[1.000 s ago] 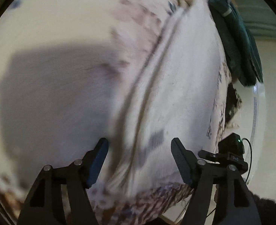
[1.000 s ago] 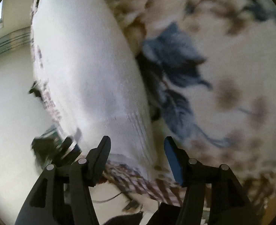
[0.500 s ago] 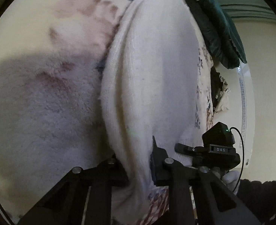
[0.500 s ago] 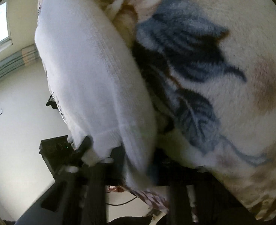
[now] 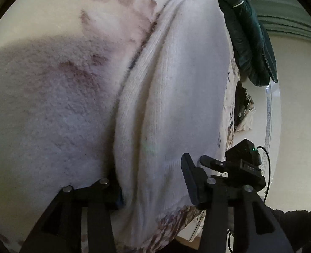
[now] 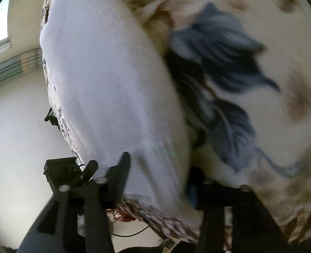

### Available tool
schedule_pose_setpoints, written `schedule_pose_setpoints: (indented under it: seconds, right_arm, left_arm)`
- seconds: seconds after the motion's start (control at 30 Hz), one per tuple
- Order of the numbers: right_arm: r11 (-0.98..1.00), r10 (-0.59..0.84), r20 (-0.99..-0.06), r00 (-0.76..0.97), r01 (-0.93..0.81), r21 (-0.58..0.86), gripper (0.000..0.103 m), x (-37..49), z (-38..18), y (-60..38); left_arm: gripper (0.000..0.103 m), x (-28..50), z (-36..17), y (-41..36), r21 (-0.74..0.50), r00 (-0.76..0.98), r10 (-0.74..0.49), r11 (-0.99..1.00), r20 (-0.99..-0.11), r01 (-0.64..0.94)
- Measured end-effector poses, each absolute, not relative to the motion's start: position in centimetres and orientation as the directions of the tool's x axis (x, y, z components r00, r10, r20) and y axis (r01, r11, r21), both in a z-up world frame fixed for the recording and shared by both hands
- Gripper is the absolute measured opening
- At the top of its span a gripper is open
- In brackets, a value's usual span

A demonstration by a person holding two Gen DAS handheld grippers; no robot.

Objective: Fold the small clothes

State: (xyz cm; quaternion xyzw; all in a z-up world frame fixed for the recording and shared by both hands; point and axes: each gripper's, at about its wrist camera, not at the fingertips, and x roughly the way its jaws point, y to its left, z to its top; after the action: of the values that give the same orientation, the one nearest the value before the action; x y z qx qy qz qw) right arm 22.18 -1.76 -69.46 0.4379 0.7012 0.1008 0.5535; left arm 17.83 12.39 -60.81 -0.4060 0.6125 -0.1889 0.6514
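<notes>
The left gripper (image 5: 153,181) and right gripper (image 6: 157,177) have just been opening, their jaws now standing apart astride a folded white knitted garment (image 5: 176,97). It lies at the near edge of a fluffy cream blanket with blue and brown leaf print (image 6: 261,84). A dark green garment (image 5: 248,42) lies further back; cream walls (image 6: 14,116) stand beyond.
</notes>
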Motion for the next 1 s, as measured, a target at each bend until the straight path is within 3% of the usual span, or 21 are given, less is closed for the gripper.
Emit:
schedule_pose_setpoints:
  seconds: [0.03,0.07,0.1,0.13,0.17,0.2,0.37,0.53,0.67,0.87,0.97,1.0]
  right_arm:
    - [0.584,0.732,-0.681,-0.004,0.518,0.625,0.052,22.5,-69.9,-2.1]
    - [0.569,0.740,-0.672,0.006,0.527,0.631,0.052,22.4,-70.4,-3.2]
    - [0.555,0.746,-0.666,0.019,0.536,0.636,0.051,22.3,-70.6,-3.0]
    - [0.540,0.744,-0.667,0.040,0.551,0.636,0.044,22.2,-70.5,-3.0]
    - [0.526,0.749,-0.661,0.052,0.561,0.639,0.018,22.1,-70.4,-3.1]
    - [0.512,0.756,-0.652,0.061,0.566,0.646,0.016,22.1,-70.2,-3.0]
    - [0.511,0.772,-0.630,0.081,0.510,0.692,0.014,23.4,-66.7,-2.2]
    - [0.460,0.807,-0.574,0.140,0.460,0.759,0.014,27.2,-61.4,-2.3]
    - [0.409,0.823,-0.527,0.210,0.425,0.808,0.014,33.9,-57.4,-2.9]
    - [0.435,0.787,-0.540,0.298,0.353,0.829,0.014,48.1,-53.4,-6.8]
    - [0.447,0.766,-0.557,0.321,0.356,0.820,0.016,55.7,-53.5,-10.1]
    - [0.443,0.764,-0.560,0.319,0.370,0.816,0.019,57.4,-54.3,-12.0]
  left_arm:
    - [0.041,17.8,-60.8,12.4,-0.764,0.186,-0.745,0.594,-0.640,-0.251]
    - [0.033,17.8,-60.8,12.3,-0.761,0.190,-0.740,0.599,-0.645,-0.250]
    - [0.014,17.8,-60.7,12.3,-0.754,0.194,-0.732,0.605,-0.653,-0.256]
    - [0.013,17.8,-60.6,12.1,-0.756,0.196,-0.734,0.600,-0.651,-0.261]
    - [0.013,17.8,-60.3,12.1,-0.756,0.202,-0.733,0.597,-0.650,-0.267]
    - [0.012,17.6,-60.3,12.5,-0.757,0.203,-0.733,0.596,-0.649,-0.268]
    - [0.011,17.9,-57.3,12.8,-0.776,0.237,-0.743,0.565,-0.626,-0.280]
    - [0.011,21.8,-50.7,12.4,-0.807,0.324,-0.739,0.550,-0.591,-0.217]
    - [0.011,28.1,-46.6,12.1,-0.819,0.413,-0.717,0.553,-0.562,-0.154]
    - [0.011,41.7,-44.4,12.6,-0.821,0.529,-0.667,0.562,-0.525,-0.106]
    - [0.022,48.8,-45.8,12.8,-0.808,0.527,-0.650,0.573,-0.548,-0.133]
    - [0.045,50.9,-46.5,12.9,-0.811,0.524,-0.653,0.569,-0.546,-0.136]
